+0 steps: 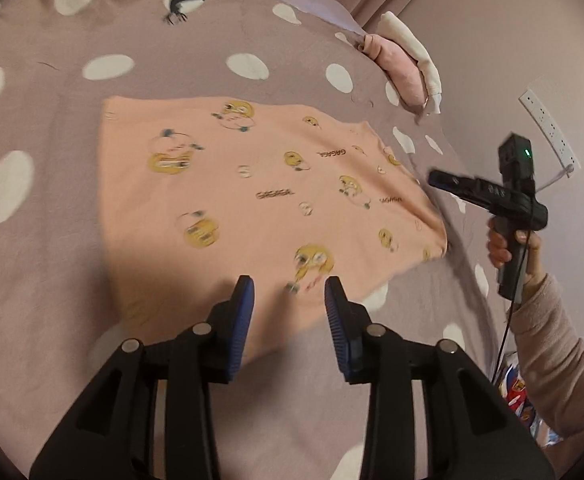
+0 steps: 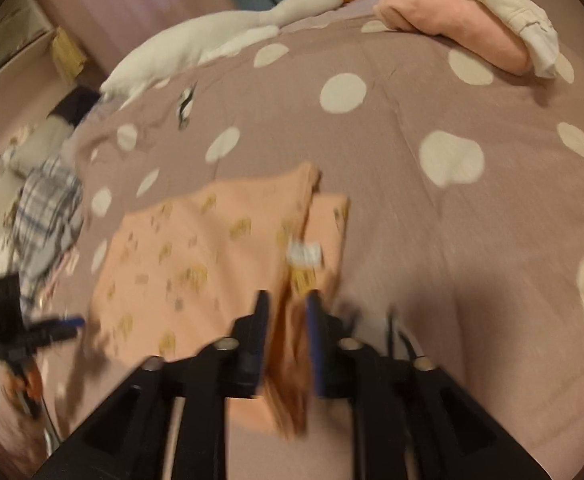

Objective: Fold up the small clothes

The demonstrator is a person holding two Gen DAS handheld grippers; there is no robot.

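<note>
Peach garment (image 1: 260,184) folded flat on the spotted bedspread (image 1: 172,80)

Left claw (image 1: 290,300) part-open above its near edge, pads clear of the cloth; right claw (image 2: 286,312) part-open at the folded edge, cloth between its jaws; blur hides any contact.

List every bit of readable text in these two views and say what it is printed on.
"GAGAGA": printed several times, upside down, on the peach garment among yellow cartoon faces; one print reads clearest.
White tag on the garment in the right wrist view: too blurred to read.
Colourful packaging at the left wrist view's right edge: unreadable.
</note>
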